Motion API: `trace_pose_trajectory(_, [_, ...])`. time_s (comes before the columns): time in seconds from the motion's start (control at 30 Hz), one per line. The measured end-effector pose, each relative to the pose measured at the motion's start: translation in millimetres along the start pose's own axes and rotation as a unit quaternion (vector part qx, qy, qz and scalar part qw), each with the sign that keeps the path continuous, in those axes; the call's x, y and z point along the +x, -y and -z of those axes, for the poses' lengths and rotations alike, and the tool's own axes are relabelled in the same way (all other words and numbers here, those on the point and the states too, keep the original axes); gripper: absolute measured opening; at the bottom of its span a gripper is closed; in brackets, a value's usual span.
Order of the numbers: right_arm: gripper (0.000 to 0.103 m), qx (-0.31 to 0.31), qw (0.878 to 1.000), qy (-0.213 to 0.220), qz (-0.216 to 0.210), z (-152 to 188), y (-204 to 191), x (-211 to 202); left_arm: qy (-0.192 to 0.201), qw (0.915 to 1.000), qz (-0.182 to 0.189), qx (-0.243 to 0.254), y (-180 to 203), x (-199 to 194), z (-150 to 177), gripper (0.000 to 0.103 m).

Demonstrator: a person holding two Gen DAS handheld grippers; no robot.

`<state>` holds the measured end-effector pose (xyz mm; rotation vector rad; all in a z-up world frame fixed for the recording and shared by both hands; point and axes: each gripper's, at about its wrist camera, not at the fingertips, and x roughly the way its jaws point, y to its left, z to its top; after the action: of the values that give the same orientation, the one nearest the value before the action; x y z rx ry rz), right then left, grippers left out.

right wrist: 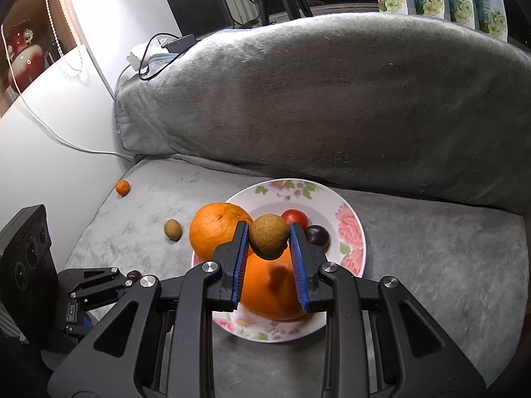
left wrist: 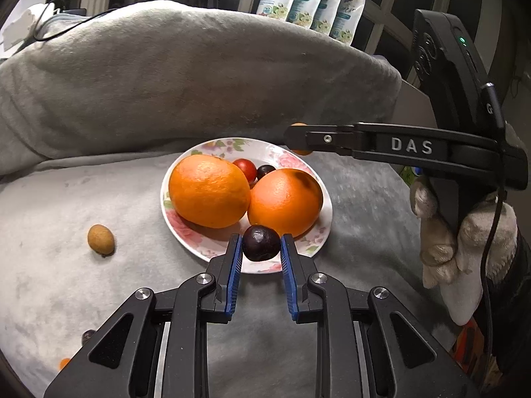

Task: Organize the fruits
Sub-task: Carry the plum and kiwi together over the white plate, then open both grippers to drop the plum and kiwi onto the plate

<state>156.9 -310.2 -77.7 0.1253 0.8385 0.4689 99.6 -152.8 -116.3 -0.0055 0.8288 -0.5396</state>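
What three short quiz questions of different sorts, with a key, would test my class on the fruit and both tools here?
1. True or false: the left tool grips a dark plum.
2. Which fruit does the right tool hold? A) tomato B) brown round fruit C) orange
3. How many large oranges sit on the floral plate?

Key:
1. True.
2. B, the brown round fruit.
3. Two: one orange beside another orange.

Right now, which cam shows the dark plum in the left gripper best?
Left wrist: the dark plum sits centred, clamped between the left gripper pads over the plate. The right wrist view shows it only peeking past that gripper.
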Motion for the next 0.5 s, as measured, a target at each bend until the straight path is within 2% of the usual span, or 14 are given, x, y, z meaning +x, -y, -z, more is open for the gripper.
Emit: trace_pose_trajectory(0.5, [0.026, -0.008, 1.0, -0.003, -0.005, -5, 3, 9, -0.01, 0.9999, -0.008, 0.01, 8, 14, -4, 0.022])
